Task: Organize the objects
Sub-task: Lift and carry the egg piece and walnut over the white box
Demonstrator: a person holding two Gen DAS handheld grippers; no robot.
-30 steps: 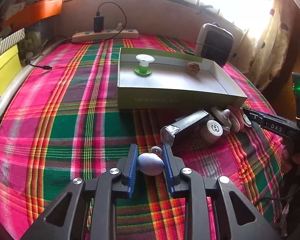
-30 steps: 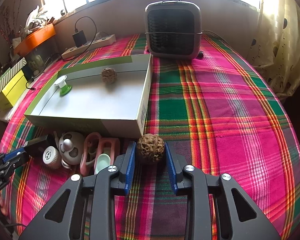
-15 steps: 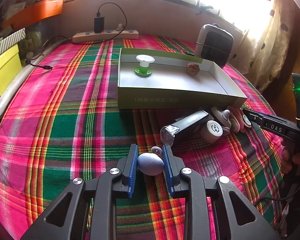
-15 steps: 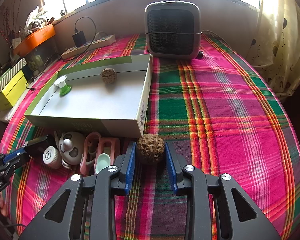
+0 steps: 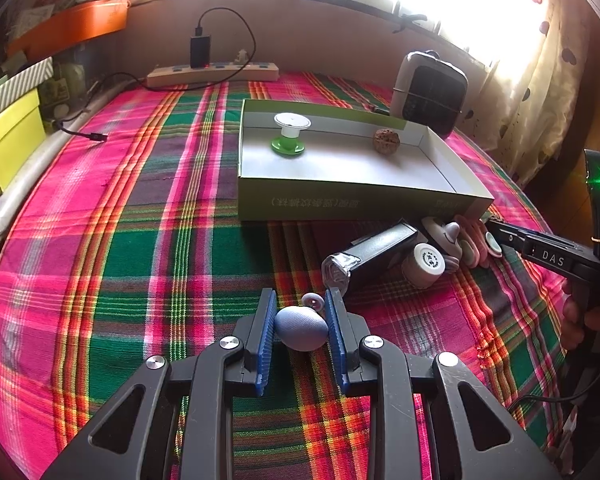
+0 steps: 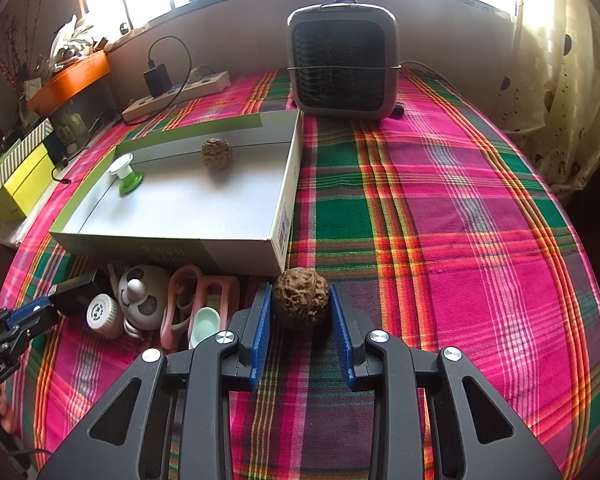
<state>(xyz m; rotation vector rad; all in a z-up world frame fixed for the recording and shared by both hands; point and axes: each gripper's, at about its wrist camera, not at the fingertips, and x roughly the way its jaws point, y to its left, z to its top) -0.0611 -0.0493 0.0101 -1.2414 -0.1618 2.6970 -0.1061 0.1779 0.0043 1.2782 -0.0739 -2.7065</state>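
1. A plaid tablecloth carries an open cardboard box holding a walnut and a green-based spool.
2. The left gripper pinches a blue-grey egg-shaped object, seemingly resting on the cloth.
3. The right gripper pinches a second walnut at the box's near corner.

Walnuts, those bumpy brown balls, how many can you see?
2. One walnut sits inside the open box near its back wall. The other walnut is between the pads of the right claw, just outside the box's front corner. None seem hidden.
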